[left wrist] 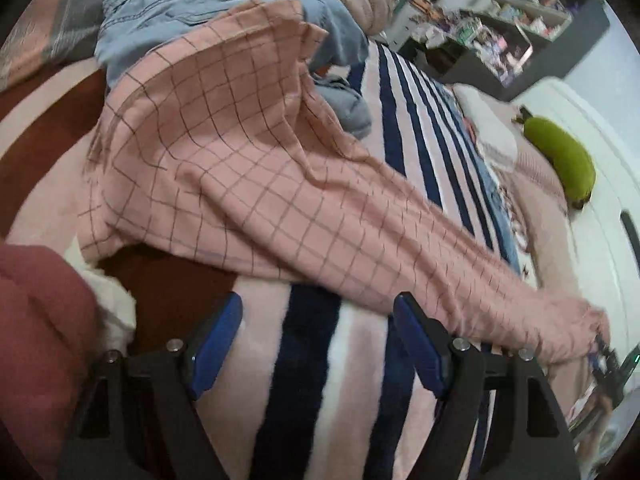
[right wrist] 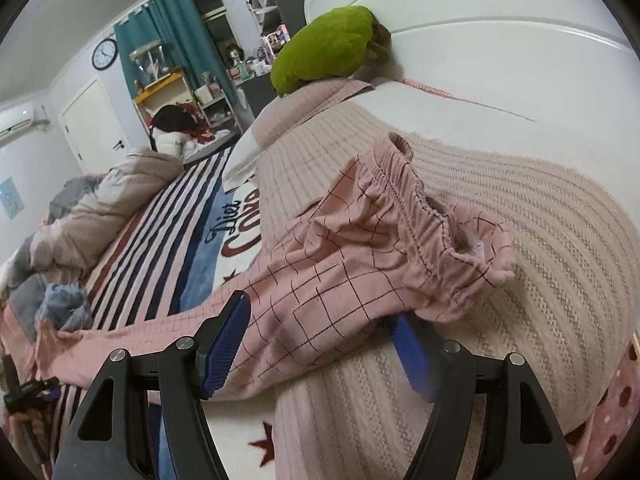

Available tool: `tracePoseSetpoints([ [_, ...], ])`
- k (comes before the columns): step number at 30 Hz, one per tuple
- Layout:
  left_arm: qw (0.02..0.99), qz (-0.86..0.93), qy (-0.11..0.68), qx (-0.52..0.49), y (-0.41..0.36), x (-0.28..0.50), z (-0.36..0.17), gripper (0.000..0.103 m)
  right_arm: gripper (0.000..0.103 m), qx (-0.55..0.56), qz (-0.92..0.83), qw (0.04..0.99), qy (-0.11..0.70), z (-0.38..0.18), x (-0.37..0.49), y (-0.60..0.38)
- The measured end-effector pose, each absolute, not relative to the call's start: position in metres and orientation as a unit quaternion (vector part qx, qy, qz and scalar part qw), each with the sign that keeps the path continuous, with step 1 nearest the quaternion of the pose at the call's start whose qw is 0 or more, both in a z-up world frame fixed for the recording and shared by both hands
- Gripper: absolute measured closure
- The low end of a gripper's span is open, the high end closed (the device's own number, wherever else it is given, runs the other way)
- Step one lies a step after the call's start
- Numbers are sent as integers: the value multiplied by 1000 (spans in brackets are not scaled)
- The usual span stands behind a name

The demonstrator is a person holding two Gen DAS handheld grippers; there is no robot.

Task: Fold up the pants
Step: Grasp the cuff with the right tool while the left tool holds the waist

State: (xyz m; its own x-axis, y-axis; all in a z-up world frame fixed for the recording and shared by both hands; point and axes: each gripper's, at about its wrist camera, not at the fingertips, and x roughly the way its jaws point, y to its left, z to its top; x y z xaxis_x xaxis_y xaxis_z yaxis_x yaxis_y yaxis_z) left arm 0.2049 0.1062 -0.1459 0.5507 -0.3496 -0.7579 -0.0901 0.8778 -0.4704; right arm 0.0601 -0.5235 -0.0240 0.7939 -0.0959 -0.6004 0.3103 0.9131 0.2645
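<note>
Pink checked pants (left wrist: 248, 168) sprawled over striped blanket (left wrist: 360, 360); left gripper (left wrist: 318, 312) gaping wide, right gripper (right wrist: 324, 320) likewise, both empty.

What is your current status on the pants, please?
Left gripper open, empty. Right gripper open, straddling pants, no grip. Pants unfolded, stretched across bed. Blue garment lies at leg end.

Around the pink checked pants (left wrist: 248, 168), the striped blanket (left wrist: 360, 380) lies bare in front of the left gripper (left wrist: 318, 320), so there is free passage there. Behind the pants a blue denim garment (left wrist: 192, 12) blocks the way. Left of them sits a dark red cloth (left wrist: 40, 320). Beyond their waistband (right wrist: 416, 216), a green plush toy (right wrist: 324, 48) stands against the white headboard (right wrist: 500, 40).
</note>
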Motion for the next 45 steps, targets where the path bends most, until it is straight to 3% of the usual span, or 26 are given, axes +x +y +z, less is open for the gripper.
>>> tracePoseSetpoints([
  [10,867,-15,417,-272,128,245,-155,28,47,167,-154,930,288,-27,69,-522],
  [12,876,1,403,-267,128,253,-156,29,56,161,-165,931,284,-27,73,-522],
  [13,879,10,395,-267,128,254,-157,40,70,154,-176,930,283,-28,76,-522],
  [14,884,26,387,-261,129,255,-158,61,78,146,-186,930,282,-30,79,-522],
  [15,886,31,386,-255,129,257,-158,71,89,142,-189,930,280,-30,80,-523],
  [16,887,31,388,-249,130,257,-158,86,94,145,-188,932,275,-30,80,-525],
  [17,889,23,385,-248,131,255,-157,91,95,152,-185,933,269,-29,79,-527],
  [28,919,-6,342,-196,122,213,-101,96,103,129,-191,940,252,3,46,-530],
  [32,915,-14,359,-182,120,202,-91,96,102,111,-212,939,246,22,24,-544],
  [35,906,-10,387,-169,115,207,-99,96,100,151,-171,923,309,18,21,-555],
  [36,905,-10,392,-166,114,206,-101,96,86,152,-167,921,317,16,20,-553],
  [37,904,-11,394,-164,113,205,-102,96,61,148,-160,921,323,14,17,-549],
  [39,904,-11,394,-165,112,203,-102,96,44,147,-136,922,331,8,14,-542],
  [45,900,-4,401,-171,114,209,-107,96,44,183,-111,914,346,-17,32,-548],
])
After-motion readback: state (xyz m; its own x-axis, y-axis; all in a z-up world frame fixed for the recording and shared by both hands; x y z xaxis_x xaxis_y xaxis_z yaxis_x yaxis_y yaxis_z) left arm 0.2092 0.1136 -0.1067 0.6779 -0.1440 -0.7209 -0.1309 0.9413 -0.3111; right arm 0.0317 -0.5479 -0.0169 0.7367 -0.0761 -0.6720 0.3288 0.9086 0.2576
